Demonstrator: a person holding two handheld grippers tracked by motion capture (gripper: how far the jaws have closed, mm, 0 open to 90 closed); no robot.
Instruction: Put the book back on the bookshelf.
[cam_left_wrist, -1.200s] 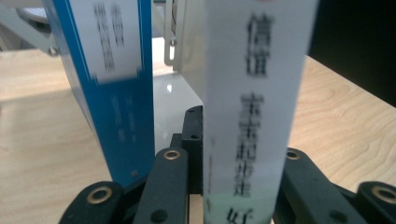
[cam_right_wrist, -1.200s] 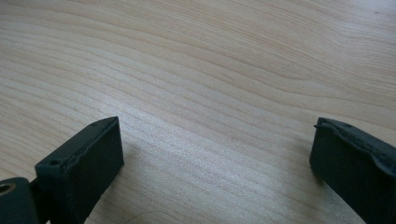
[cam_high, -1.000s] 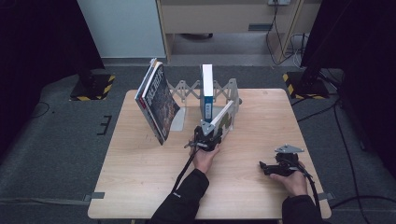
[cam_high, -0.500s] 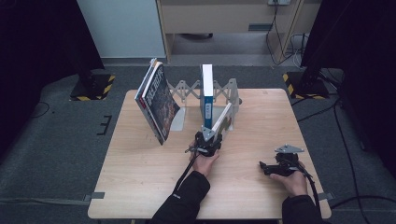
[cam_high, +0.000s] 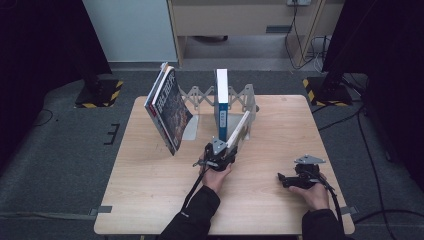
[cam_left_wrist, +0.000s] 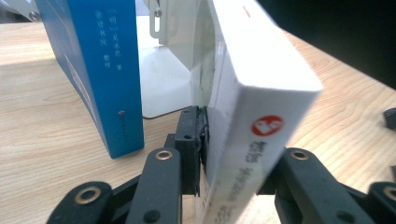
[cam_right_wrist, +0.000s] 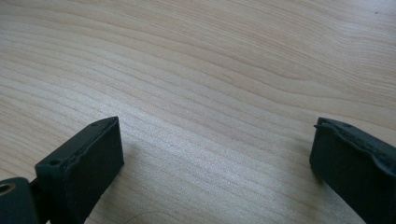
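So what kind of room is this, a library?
More likely a lab or recording studio: a bare wooden table on grey carpet, black curtains at both sides, hazard-striped stand bases and loose cables. The few books look like props.

I'm seeing the worktop (cam_high: 150, 200) lit evenly from overhead, surroundings dim; the white book (cam_left_wrist: 261, 93) is blurring close to my left tongs (cam_left_wrist: 233, 186).
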